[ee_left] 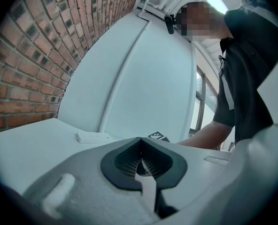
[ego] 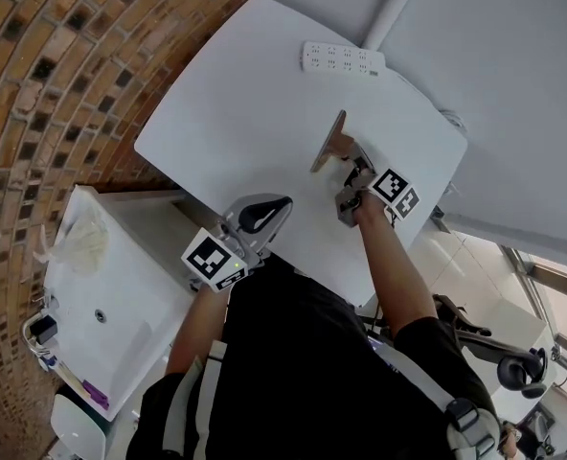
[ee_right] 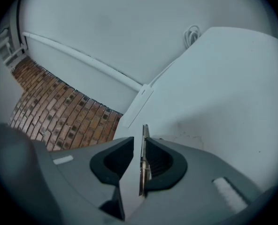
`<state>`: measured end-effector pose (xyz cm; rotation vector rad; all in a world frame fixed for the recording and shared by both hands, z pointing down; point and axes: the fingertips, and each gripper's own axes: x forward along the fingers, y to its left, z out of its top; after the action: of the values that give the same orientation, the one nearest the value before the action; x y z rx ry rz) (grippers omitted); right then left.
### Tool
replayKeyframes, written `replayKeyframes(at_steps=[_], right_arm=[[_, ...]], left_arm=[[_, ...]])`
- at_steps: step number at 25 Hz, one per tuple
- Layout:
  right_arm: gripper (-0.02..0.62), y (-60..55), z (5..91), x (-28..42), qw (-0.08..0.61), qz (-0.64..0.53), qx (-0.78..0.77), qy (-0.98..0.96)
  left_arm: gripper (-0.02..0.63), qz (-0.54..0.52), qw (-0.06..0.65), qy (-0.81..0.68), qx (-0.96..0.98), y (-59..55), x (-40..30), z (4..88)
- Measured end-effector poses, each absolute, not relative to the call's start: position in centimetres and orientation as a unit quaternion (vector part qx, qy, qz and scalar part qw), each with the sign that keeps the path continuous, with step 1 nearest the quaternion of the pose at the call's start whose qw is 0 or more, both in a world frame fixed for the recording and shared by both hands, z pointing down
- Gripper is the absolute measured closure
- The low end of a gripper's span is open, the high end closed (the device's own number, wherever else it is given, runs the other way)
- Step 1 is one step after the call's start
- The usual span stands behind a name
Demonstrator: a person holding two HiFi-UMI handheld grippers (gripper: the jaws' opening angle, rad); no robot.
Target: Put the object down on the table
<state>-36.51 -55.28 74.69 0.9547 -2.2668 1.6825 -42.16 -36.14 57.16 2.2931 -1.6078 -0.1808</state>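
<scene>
My right gripper is over the middle of the white table, shut on a thin flat object with a grey face and a brownish lower part. The object stands on edge and sticks out ahead of the jaws, tilted. In the right gripper view I see it edge-on between the pads of that gripper. My left gripper hangs at the table's near edge, shut with nothing in it; in its own view the left gripper has its pads meeting at the tips.
A white power strip lies at the table's far edge, also seen as the power strip in the left gripper view. A brick wall runs along the left. A white unit stands below the table's left corner.
</scene>
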Motion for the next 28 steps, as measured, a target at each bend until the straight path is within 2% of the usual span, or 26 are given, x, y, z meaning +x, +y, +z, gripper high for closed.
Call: replayKeyframes(at_steps=[7,14,20,28], right_arm=[[0.522,-54.1,68.3,-35.2,0.047,0.51,0.264,-0.817],[0.582,-51.9,59.2,-33.4,0.039,0.333,0.25,-0.908],[0.589,-48.0,51.5,-30.4,0.008,0.129,0.202,-0.971],[0.589,-45.1,50.3,-24.6,0.007,0.079,0.199,-0.977]], left_arm=[[0.607,-0.071,0.13,-0.556,0.818,-36.8,-40.0,54.1],[0.607,-0.092,0.093,-0.588,0.798,-36.1,-39.8,50.2],[0.607,-0.095,0.068,-0.609,0.785,-36.2,-38.3,48.5],[0.607,-0.099,0.073,-0.628,0.769,-33.7,-34.8,49.0]])
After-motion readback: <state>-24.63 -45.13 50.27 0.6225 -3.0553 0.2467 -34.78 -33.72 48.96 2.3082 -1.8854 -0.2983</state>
